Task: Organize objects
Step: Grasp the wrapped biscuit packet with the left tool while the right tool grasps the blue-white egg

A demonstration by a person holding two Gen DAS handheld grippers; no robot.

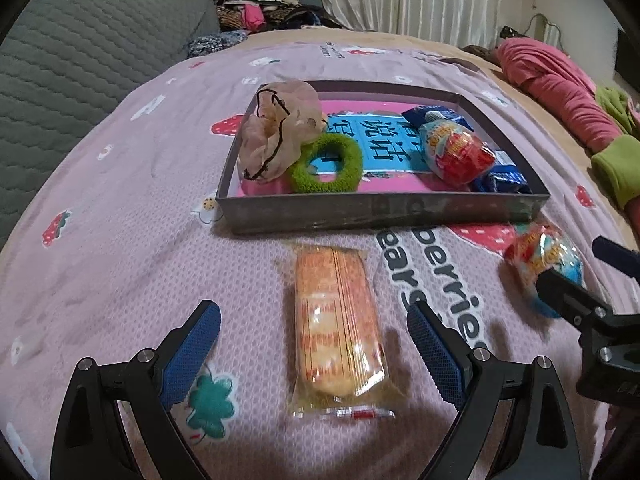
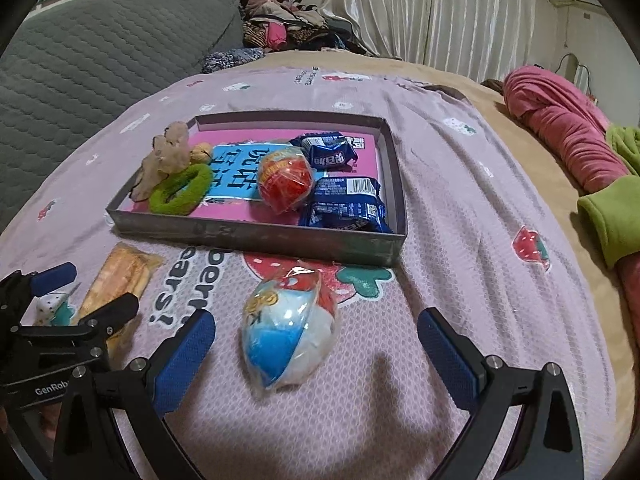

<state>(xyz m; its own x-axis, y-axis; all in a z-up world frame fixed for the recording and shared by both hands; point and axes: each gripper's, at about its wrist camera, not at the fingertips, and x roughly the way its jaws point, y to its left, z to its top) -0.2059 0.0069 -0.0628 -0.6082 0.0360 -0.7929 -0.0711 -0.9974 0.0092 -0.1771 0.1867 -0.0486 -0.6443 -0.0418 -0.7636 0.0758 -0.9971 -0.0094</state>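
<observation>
Jaws on both grippers stand wide and hold nothing. Between the left gripper [image 1: 314, 344] jaws, an orange wrapped snack [image 1: 338, 330] lies lengthwise on the pink bed cover [image 1: 120, 260]. Between the right gripper [image 2: 316, 348] jaws lies a wrapped toy egg [image 2: 288, 330], blue, white and red. Farther off, toward the middle of the bed, a shallow grey box [image 2: 256, 236] holds a beige scrunchie [image 1: 276, 130], a green scrunchie [image 1: 326, 164], another toy egg [image 2: 284, 180] and two blue packets [image 2: 346, 204].

pink bedspread [image 1: 120, 208], grey quilted headboard [image 1: 80, 60], white curtains [image 2: 440, 12].
</observation>
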